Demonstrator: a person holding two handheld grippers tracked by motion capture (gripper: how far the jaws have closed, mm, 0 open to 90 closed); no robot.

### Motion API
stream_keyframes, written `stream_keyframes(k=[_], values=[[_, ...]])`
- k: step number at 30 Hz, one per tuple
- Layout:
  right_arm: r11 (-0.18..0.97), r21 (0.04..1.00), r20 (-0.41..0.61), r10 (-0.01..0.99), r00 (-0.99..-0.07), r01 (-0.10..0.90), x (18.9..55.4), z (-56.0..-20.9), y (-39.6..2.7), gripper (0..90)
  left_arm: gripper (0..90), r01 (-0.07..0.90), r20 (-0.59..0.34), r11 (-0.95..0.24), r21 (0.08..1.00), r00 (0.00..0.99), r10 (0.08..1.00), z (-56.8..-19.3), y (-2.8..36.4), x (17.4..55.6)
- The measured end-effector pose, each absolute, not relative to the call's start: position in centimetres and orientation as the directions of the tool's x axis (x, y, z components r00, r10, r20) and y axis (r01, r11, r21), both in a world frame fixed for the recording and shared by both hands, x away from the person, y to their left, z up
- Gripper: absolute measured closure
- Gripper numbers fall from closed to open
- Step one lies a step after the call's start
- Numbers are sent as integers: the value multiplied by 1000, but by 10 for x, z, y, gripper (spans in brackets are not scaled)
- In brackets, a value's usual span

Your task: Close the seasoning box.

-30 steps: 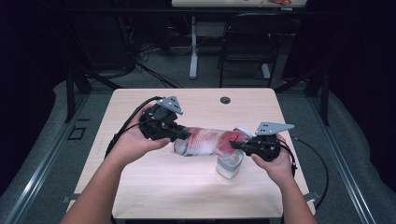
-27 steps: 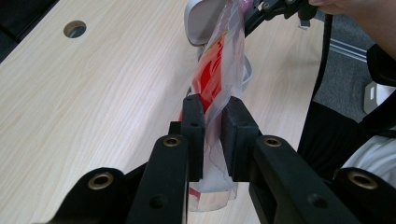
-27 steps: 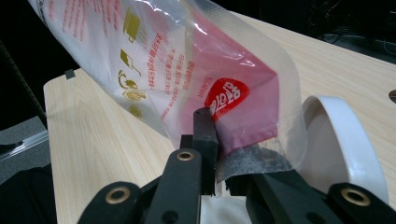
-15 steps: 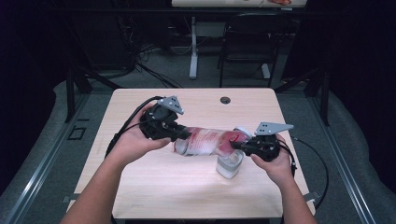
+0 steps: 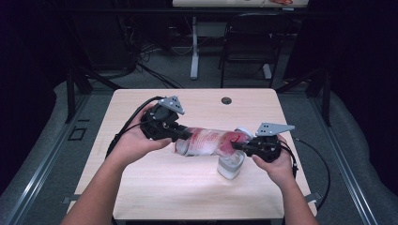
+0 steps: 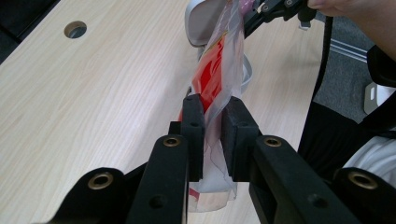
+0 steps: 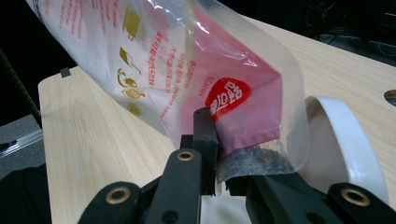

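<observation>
While clamped on one end of a clear plastic bag with red and white print (image 5: 209, 140), left gripper (image 5: 180, 133) pinching the film between both black jaws. Opposite end nipped by right gripper (image 5: 240, 146), jaws together on the red-printed corner, so bag stretched level between the two, above the pale wooden counter (image 5: 155, 187). Just under the right end, an open translucent white tub (image 5: 231, 165) with hinged lid, standing on the counter.
</observation>
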State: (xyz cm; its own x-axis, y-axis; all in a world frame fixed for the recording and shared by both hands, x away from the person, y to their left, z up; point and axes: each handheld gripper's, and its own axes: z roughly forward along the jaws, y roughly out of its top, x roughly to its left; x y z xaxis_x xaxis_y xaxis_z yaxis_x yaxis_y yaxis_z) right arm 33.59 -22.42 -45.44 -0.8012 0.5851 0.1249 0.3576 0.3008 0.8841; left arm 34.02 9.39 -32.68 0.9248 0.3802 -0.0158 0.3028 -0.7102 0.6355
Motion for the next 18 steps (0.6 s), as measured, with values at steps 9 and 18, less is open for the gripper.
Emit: stream_keyframes(k=[9, 18], values=[[302, 884, 124, 586, -801, 358, 336, -454, -224, 860, 804, 302, -14, -712, 634, 925, 379, -326, 93, 340], [302, 884, 124, 587, -800, 358, 336, -454, -224, 860, 804, 301, -13, -716, 630, 925, 379, -326, 93, 341]])
